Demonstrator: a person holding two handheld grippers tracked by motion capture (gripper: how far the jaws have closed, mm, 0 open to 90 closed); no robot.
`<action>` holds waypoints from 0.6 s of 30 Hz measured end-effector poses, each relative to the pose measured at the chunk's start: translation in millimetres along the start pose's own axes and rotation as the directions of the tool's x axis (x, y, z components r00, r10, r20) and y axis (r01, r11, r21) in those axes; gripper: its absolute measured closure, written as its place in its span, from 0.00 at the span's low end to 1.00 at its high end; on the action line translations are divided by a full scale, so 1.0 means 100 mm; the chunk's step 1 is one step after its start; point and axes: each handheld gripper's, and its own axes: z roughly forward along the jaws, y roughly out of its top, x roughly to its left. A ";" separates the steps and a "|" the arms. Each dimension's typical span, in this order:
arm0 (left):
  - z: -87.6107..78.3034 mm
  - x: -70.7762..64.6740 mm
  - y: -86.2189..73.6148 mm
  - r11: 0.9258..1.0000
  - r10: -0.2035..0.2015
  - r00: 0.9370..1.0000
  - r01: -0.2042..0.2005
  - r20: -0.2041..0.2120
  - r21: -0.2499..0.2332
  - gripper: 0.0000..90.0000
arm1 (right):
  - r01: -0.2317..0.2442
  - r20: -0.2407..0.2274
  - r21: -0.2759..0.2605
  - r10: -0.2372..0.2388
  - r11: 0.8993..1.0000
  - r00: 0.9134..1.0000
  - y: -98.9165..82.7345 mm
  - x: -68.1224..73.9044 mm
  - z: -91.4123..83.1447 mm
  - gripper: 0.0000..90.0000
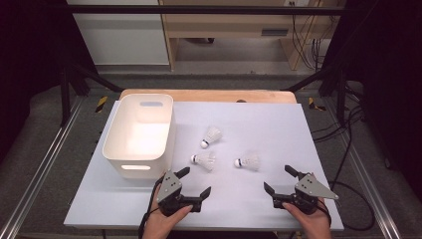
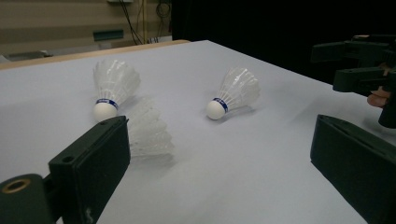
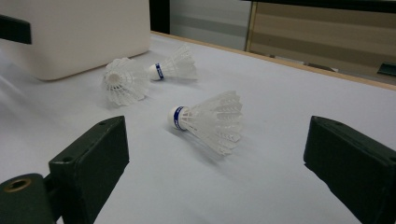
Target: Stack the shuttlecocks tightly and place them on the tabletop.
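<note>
Worktop [image 1: 278, 124]: flat pale grey-white board with a light wooden edge showing along its far side.

White rectangular plastic bin [image 1: 115, 134]: rounded corners, slot handles in the end walls, stands on the left part of the worktop.

Three white feathered shuttlecocks with white cork heads, lying on their sides right of the bin, apart from one another: far shuttlecock [image 1: 212, 136]; middle shuttlecock [image 1: 204, 160], near the bin's near right corner; right shuttlecock [image 1: 248, 162].

Left gripper [image 1: 194, 182]: black, grey three-cornered plate on top, held in a hand at the near edge, jaws spread wide with nothing between them, just short of the middle shuttlecock.

Right gripper [image 1: 278, 180]: same make, jaws spread wide with nothing between them, near the right shuttlecock.
</note>
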 end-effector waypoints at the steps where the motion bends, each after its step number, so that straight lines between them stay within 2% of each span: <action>1: -0.05 0.01 -0.01 1.000 0.004 1.000 -0.004 -0.002 -0.005 0.06 | -0.005 0.003 0.006 0.005 1.000 1.000 0.00 0.00 0.00 0.09; 7: -0.34 0.04 -0.06 0.998 0.021 1.000 -0.021 -0.007 -0.055 0.06 | -0.006 0.010 0.018 0.005 1.000 1.000 0.00 0.00 0.02 0.10; 10: -0.46 0.07 -0.08 0.997 0.009 1.000 -0.010 -0.015 -0.080 0.06 | -0.005 0.022 0.018 0.005 1.000 1.000 0.00 0.01 0.02 0.11; 18: -0.67 0.16 -0.11 0.993 0.000 0.998 -0.007 -0.061 -0.121 0.06 | -0.015 0.036 0.031 0.014 0.999 0.999 0.00 -0.01 0.00 0.11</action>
